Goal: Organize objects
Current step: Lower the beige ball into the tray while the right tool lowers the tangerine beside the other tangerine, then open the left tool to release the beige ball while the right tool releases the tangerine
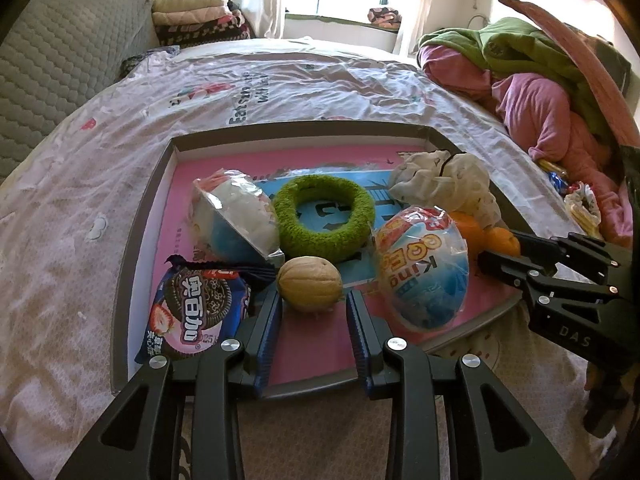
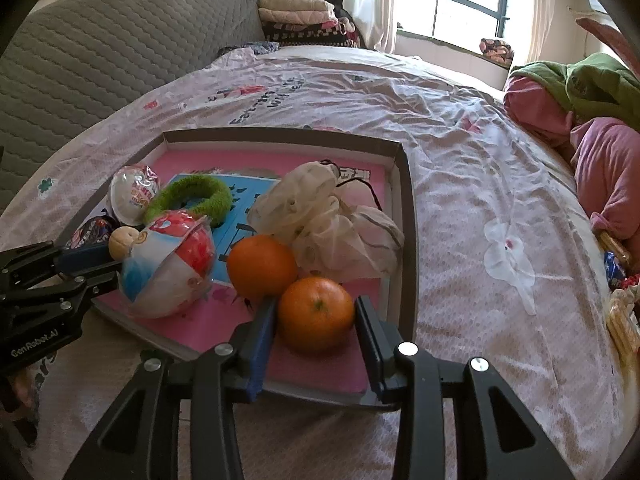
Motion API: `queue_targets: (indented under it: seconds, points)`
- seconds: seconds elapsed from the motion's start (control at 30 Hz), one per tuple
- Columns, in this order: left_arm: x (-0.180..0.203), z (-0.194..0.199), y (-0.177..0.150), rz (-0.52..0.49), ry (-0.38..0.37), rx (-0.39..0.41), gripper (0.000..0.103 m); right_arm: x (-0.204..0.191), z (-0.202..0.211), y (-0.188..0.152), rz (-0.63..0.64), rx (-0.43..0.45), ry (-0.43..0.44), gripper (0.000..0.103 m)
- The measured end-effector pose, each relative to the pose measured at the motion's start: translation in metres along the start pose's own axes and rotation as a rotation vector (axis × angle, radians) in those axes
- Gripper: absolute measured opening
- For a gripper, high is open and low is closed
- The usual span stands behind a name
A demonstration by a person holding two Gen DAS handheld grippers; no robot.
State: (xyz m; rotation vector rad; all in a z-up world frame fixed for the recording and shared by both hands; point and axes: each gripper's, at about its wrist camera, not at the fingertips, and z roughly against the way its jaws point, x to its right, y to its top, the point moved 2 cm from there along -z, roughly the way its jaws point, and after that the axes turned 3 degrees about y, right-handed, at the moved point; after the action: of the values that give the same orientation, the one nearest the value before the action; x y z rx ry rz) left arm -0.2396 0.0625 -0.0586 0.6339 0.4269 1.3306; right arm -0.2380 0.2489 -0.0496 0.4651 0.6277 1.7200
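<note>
A shallow grey box [image 1: 136,216] with a pink floor lies on the bed. In it are a walnut [image 1: 310,283], a green fuzzy ring [image 1: 326,216], two wrapped toy eggs [image 1: 424,268] [image 1: 236,216], an Oreo pack [image 1: 192,312], a white mesh pouch [image 1: 444,180] and two oranges [image 2: 262,266] [image 2: 316,314]. My left gripper [image 1: 314,302] has its fingertips on either side of the walnut, which fills the gap between them. My right gripper [image 2: 316,320] is closed around the nearer orange, its fingers against both sides.
The bed sheet [image 2: 480,184] spreads to the right of the box. A pile of pink and green clothes [image 1: 540,92] lies at the right edge. A grey quilted headboard [image 1: 60,60] stands at left. Snack wrappers [image 2: 620,292] lie at the far right.
</note>
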Motion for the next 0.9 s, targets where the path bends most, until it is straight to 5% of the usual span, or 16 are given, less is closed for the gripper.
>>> queue_targets:
  seconds: [0.3,0.57,0.9]
  points:
    - [-0.001,0.001,0.001,0.016,-0.001,-0.014,0.035,-0.002,0.002,0.0,0.006,-0.017,-0.013,0.047]
    - [0.007,0.007,0.001,0.006,-0.007,-0.008,0.055,-0.003,0.008,0.001,0.001,-0.005,-0.022,0.052]
    - [0.011,0.01,0.001,0.004,-0.009,-0.007,0.065,-0.004,0.017,0.004,-0.007,0.021,-0.027,0.06]
